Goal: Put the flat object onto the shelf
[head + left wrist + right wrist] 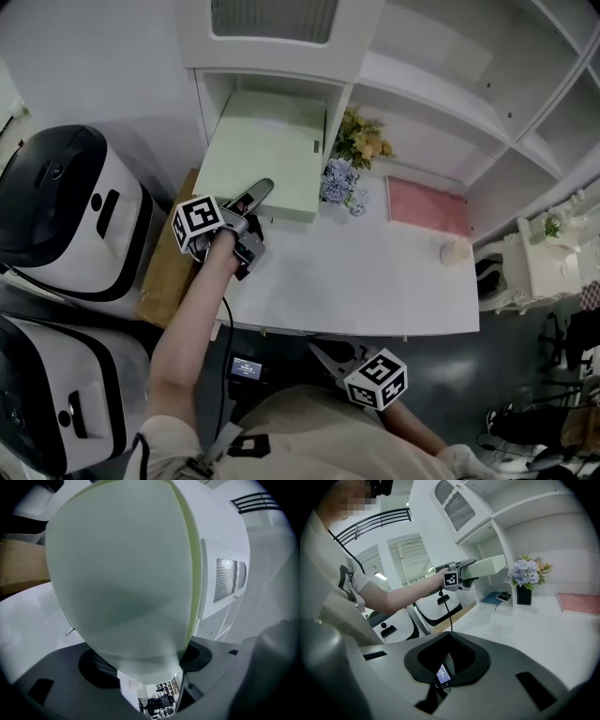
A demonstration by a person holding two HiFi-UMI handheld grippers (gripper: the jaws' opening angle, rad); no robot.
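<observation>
**Fingers point(56, 686) clamp a smooth, pale green flat rectangular box point(267, 155)**

Left gripper point(255, 199) grips the box by its near edge between matte grey jaws. It holds the box level, far end inside the white shelf point(342, 98) opening. Right gripper point(326, 356), jaws together and empty, hovers near the front edge of the glossy white desk point(375, 281).

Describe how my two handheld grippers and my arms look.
The left gripper and the right gripper are grey and black with two broad jaws. Each carries a white cube printed with black square markers. A thin black cable hangs from the left one. The left arm wears a short beige sleeve.
</observation>
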